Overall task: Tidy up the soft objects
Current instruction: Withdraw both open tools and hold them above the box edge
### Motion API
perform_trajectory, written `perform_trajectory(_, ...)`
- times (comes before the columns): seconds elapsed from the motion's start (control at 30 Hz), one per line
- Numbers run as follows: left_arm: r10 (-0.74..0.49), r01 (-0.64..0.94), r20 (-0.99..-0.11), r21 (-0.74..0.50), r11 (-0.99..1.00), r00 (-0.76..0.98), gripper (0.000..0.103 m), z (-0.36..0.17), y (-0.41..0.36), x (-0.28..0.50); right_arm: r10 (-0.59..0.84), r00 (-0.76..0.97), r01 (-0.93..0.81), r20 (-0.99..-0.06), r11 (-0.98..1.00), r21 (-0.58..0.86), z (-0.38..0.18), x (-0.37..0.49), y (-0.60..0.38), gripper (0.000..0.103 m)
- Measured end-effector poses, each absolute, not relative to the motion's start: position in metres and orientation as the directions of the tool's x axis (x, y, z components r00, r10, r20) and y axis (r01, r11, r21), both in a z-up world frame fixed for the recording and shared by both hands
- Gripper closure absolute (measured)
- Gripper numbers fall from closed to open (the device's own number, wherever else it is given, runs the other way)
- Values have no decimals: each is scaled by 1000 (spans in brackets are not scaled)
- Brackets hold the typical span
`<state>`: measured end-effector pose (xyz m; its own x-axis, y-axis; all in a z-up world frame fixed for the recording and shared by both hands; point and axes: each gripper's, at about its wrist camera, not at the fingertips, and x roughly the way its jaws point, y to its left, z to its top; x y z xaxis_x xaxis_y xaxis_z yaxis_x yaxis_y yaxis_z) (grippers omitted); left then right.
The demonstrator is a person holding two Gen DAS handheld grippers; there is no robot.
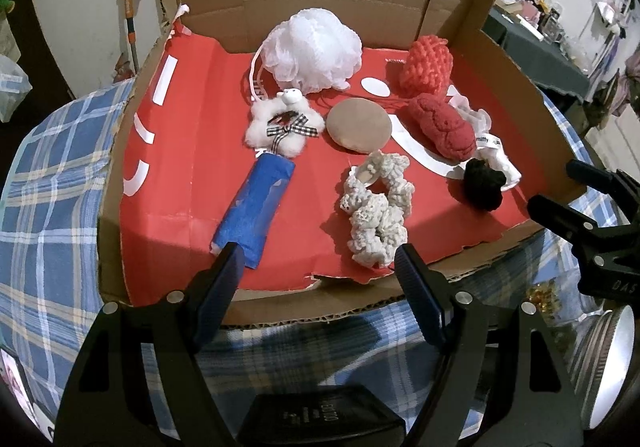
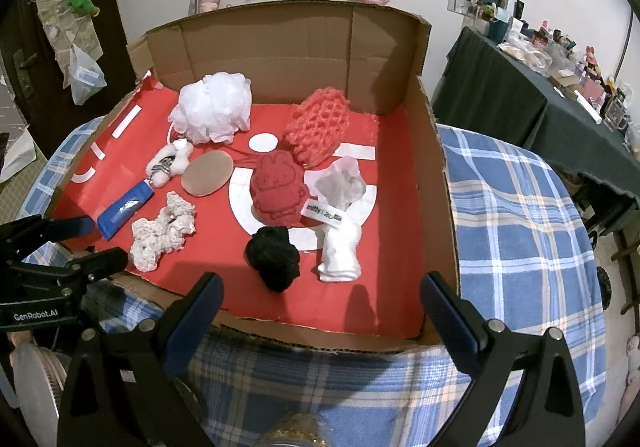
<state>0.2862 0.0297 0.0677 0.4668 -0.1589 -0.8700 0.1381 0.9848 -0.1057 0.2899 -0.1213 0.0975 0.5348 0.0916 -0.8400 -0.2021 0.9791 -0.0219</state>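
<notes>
Currently | left gripper [image 1: 316,267] agape, empty | right gripper [image 2: 320,299] agape, empty | cream scrunchie [image 1: 376,207] just beyond left fingertips

Corrugated cardboard box [image 2: 384,59] (matt), crocheted scrunchie [image 2: 162,233].

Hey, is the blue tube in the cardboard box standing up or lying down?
Lying down. The blue tube rests lengthwise on the red liner of the box, one end beside the white fluffy toy; nothing holds it.
</notes>
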Motion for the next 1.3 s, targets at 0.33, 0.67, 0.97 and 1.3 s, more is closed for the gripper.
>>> perform_trajectory(0.33, -151, 136, -868, -97, 986, 473, 26, 67, 28, 287, 91, 536, -201, -839, 979, -23, 96, 289, -123, 3)
perform_trajectory(0.67, -151, 139, -868, -96, 986, 473, 26, 67, 28, 287, 86, 539, -194, -838, 981, -24, 97, 288, -125, 3)
perform_trajectory(0.97, -150, 138, -868, -95, 986, 474, 26, 67, 28, 287, 87, 539, -190, -838, 981, -21, 96, 288, -125, 3)
perform_trajectory(1.3, -153, 137, -867, -98, 986, 475, 26, 68, 29, 287, 82, 542, -188, -837, 982, -26, 96, 288, -125, 3)
